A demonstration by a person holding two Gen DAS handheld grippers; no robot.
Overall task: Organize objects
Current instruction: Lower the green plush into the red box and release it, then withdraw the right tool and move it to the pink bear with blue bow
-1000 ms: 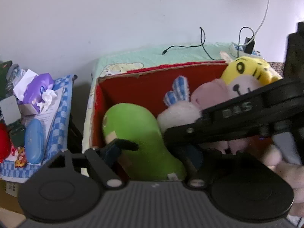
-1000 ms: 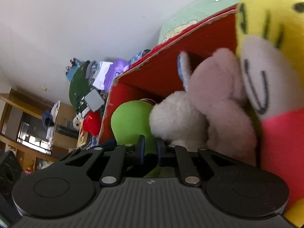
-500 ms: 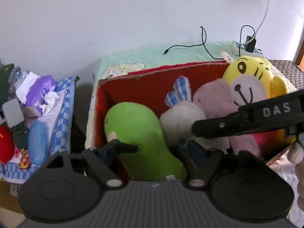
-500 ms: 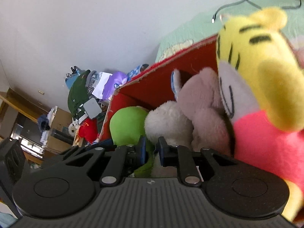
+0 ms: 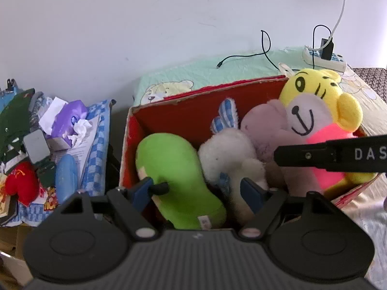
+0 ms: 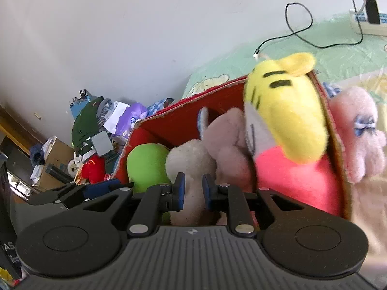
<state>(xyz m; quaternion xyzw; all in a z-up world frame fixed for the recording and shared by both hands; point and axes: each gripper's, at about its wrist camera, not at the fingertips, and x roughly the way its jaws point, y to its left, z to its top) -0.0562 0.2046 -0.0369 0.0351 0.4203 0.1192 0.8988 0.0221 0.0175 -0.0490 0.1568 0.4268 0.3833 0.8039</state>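
While the left claw hangs open over a red box of soft toys, the right claw pinches the white toy.

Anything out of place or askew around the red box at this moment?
One pink plush toy lies outside the red box, against its right wall, while the other plush toys sit inside. The box's cardboard rim also looks ragged.
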